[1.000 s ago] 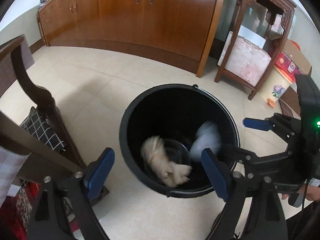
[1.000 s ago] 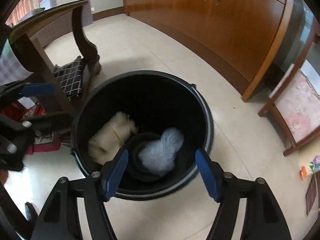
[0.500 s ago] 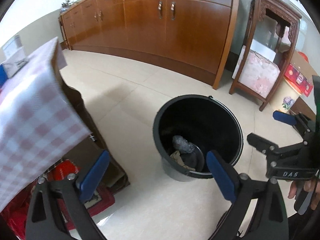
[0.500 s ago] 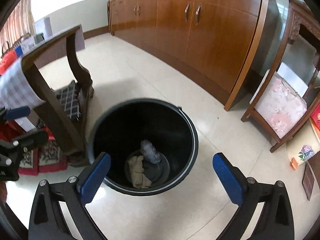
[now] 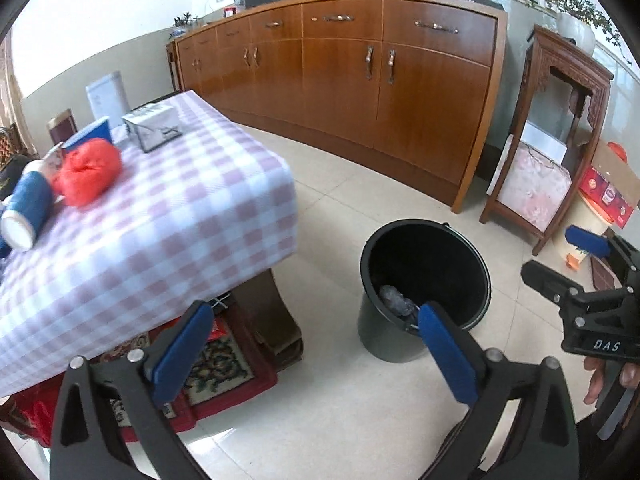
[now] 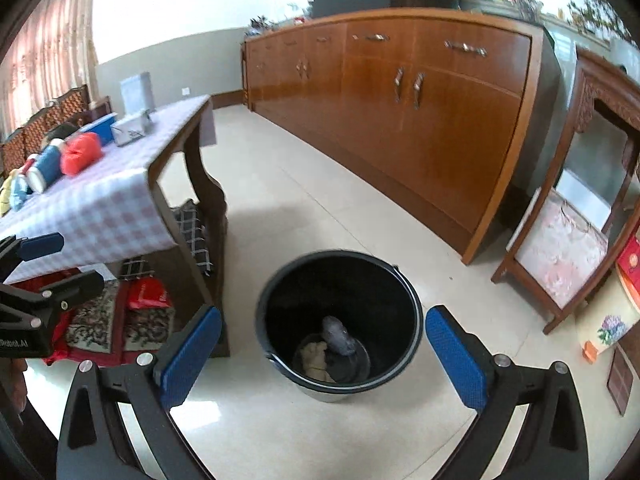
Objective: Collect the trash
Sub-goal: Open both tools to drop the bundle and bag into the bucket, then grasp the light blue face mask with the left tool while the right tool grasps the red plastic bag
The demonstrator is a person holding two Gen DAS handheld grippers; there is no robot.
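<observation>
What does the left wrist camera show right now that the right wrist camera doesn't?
Only the left wrist view shows the open right gripper and the fingers holding it. Only the right wrist view shows the beige wad at the bucket's bottom and the open left gripper. Both show the black bucket, the grey wad inside, the checked table and its red bag.

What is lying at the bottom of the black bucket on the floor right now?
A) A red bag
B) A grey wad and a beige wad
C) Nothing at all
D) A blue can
B: the right wrist view looks down into the black bucket and shows a grey wad beside a beige wad at its bottom.
</observation>
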